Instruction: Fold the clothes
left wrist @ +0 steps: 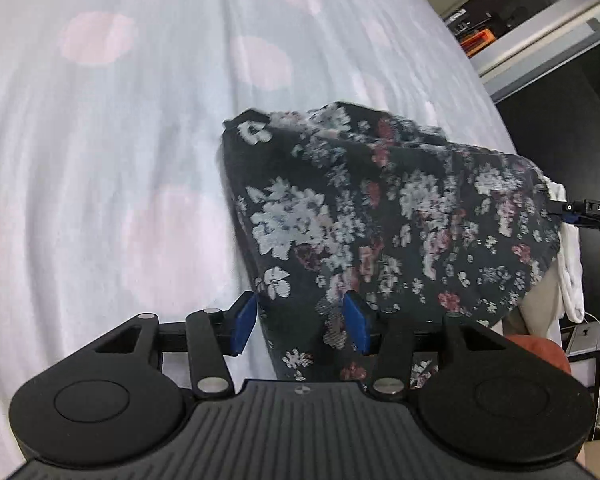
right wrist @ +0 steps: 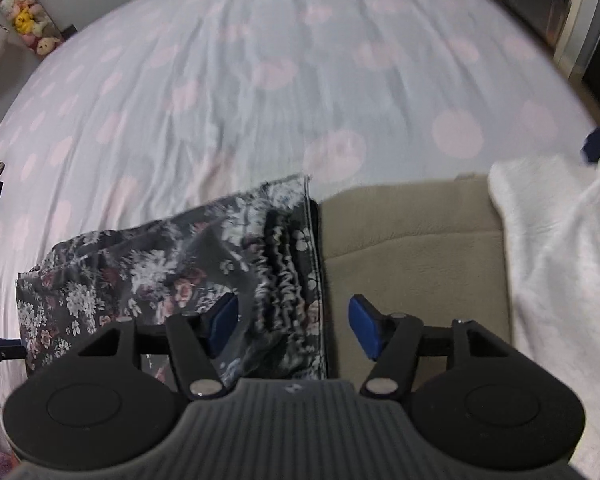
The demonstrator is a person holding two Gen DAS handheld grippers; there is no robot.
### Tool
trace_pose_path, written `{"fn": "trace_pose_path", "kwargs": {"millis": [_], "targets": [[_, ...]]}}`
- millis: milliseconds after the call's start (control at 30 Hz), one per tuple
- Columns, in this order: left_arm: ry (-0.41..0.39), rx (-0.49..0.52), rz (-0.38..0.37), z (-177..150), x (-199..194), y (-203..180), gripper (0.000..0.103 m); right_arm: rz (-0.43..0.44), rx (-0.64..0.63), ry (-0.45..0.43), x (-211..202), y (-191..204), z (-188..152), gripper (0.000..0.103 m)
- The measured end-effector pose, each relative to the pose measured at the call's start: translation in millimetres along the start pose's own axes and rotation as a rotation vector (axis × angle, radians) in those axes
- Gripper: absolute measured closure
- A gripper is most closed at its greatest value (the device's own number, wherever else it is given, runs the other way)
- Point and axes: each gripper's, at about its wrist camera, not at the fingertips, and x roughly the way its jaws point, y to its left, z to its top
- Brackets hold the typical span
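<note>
A bed (right wrist: 228, 92) fills both views, its pale blue sheet dotted with pink. The folded floral garment (right wrist: 180, 272) lies at the bed's near edge, beside a tan cloth (right wrist: 412, 248) and a white one (right wrist: 560, 260). Left gripper (left wrist: 300, 326) and right gripper (right wrist: 292, 326) hover over the garment, jaws spread, pinching nothing. Dark shelves (left wrist: 512, 20) stand beyond the bed.

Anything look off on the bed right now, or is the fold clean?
Nothing damaged or spilled. The floral garment lies folded but lumpy, its gathered waistband bunched, and its edge overlaps the tan garment. A white garment lies crumpled beside that. Both hand-held grippers are open, holding nothing.
</note>
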Motion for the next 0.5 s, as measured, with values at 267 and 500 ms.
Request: {"fn": "trace_pose_path", "kwargs": {"millis": [267, 500], "targets": [[0.013, -0.027, -0.020, 2, 12, 10, 0.057, 0.096, 0.071, 0.045, 32, -17, -4, 0.043], [-0.027, -0.029, 0.001, 4, 16, 6, 0.074, 0.095, 0.061, 0.016, 37, -6, -10, 0.067]]}}
